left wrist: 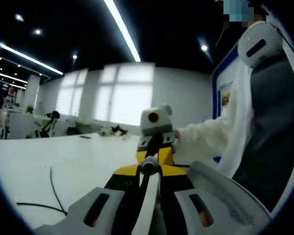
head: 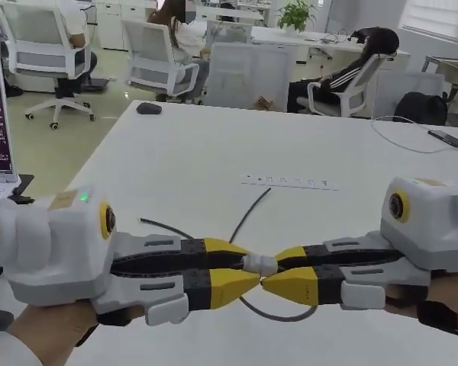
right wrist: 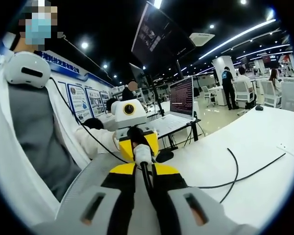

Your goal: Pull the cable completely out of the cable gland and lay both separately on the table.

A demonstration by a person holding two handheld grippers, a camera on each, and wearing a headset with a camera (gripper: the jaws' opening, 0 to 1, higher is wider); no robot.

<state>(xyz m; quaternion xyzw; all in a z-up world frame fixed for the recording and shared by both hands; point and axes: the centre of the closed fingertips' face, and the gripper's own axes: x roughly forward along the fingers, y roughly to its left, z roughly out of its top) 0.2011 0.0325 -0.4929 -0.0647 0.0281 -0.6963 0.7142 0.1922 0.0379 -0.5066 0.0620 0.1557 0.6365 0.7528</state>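
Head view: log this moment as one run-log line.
left gripper: shut on cable gland | right gripper: shut on cable | cable in gland | over table

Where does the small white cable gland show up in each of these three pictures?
Head view: the cable gland sits low centre, between both grippers' yellow tips.
Left gripper view: the gland is below centre, at the left gripper tip.
Right gripper view: the gland is below centre, at the right gripper tip.
Shared landmark: the black cable on the white table.
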